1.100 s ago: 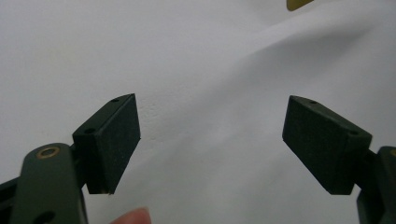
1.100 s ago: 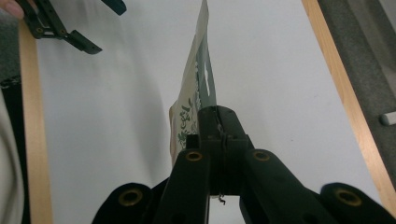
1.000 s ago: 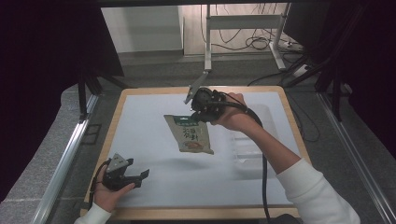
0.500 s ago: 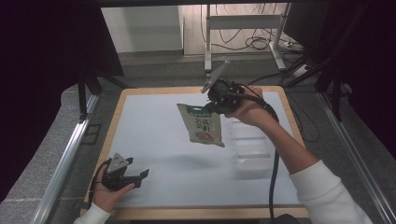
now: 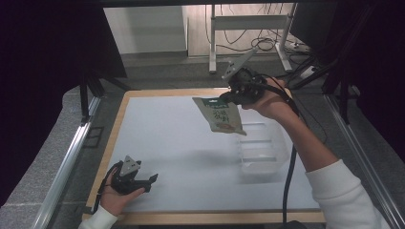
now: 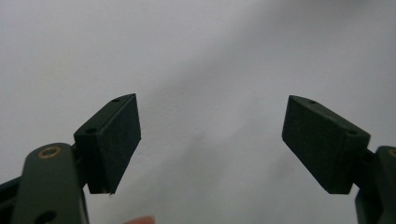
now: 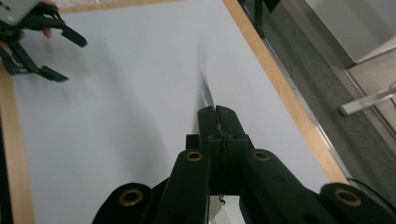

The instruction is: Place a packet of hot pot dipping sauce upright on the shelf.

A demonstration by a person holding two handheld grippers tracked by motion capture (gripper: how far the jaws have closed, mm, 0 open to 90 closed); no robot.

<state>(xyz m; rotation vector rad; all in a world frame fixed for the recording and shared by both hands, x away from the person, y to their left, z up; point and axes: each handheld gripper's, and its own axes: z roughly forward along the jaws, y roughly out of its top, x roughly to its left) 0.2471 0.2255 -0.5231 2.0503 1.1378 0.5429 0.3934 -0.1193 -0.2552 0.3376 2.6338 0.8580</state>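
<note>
1. My left hand (image 5: pixel 116 194) rests low at the near left corner of the table (image 5: pixel 157 143), wrist flat on the wooden rim, cable looping beside it.
2. My left gripper (image 5: pixel 143 181) lies nearly level and points right across the white surface. Its two black jaws stand wide apart with nothing between them; in the left gripper view the blocky matte pads (image 6: pixel 116 140) frame bare white tabletop.
3. A grey three-cornered plate (image 5: pixel 131 165) sits on top of that gripper.
4. The table is a smooth white sheet bordered by a pale wooden frame.
5. The snack pouch (image 5: pixel 220 116) hangs in the air above the far middle of the table, tilted, its top edge uppermost. It is a flat, glossy packet, green at the top with a printed picture lower down.
6. My right gripper (image 5: pixel 228 98) is clamped on the pouch's top edge; in the right gripper view the jaws meet tight with the thin, shiny foil edge (image 7: pixel 207 98) running out between them.
7. My right hand (image 5: pixel 267 98) is raised well above the table at the far side, forearm stretched forward and up, white sleeve (image 5: pixel 344 195) at the near right.
8. A clear plastic container (image 5: pixel 262 152), with divided compartments, stands on the table's right half, below and right of the pouch.
</note>
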